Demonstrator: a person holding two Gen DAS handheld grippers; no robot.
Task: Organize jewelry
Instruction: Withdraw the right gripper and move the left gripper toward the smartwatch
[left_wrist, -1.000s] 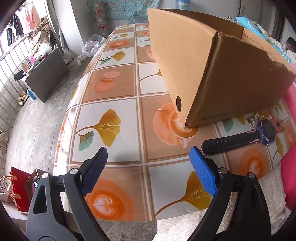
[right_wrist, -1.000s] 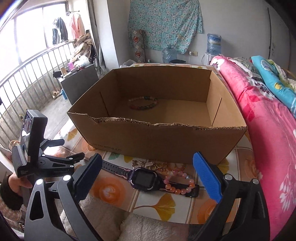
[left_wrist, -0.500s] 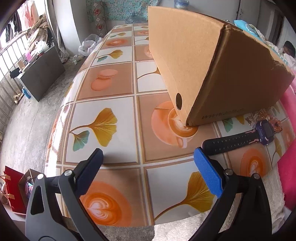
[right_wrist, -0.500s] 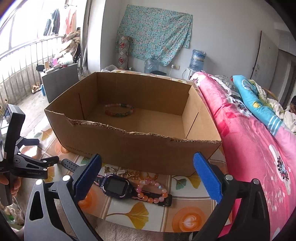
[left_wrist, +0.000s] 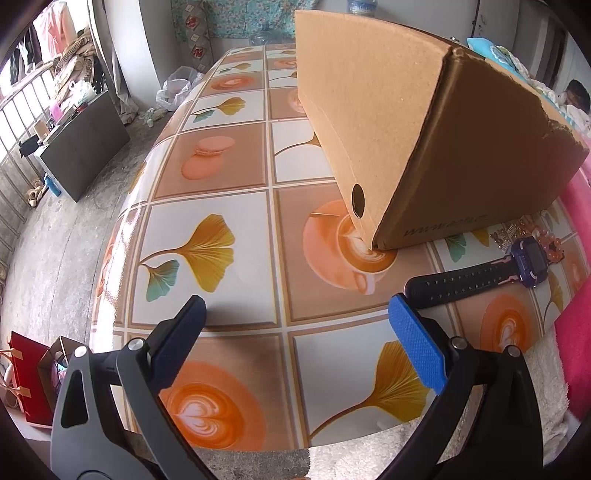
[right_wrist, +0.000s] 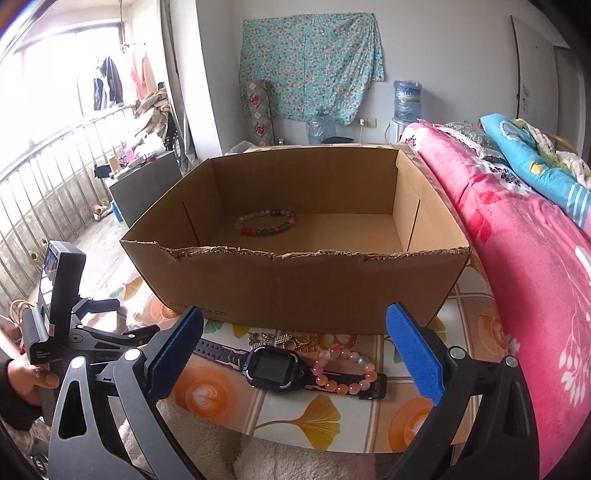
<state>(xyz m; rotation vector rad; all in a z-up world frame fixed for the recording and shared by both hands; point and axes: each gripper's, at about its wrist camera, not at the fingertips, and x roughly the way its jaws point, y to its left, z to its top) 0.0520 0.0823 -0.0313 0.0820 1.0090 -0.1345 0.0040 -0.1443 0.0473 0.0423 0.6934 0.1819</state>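
The right gripper (right_wrist: 295, 354) hangs with its jaws wide and empty just above the watch (right_wrist: 275, 367), whose strap runs crosswise between them, before the cardboard box (right_wrist: 295, 291). The left gripper (left_wrist: 295, 332), likewise spread, has only the strap's tip nearby.

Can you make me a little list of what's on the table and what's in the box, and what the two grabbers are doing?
box: open cardboard box on the tiled table
in box: one beaded bracelet
in front of box: purple watch, pink bracelet lying over its strap, some gold pieces against the box
left gripper: open, holding nothing, jaws just opened wider, above the table beside the watch strap's end
right gripper: open, holding nothing, above the watch
left to pack: watch, pink bracelet, gold pieces
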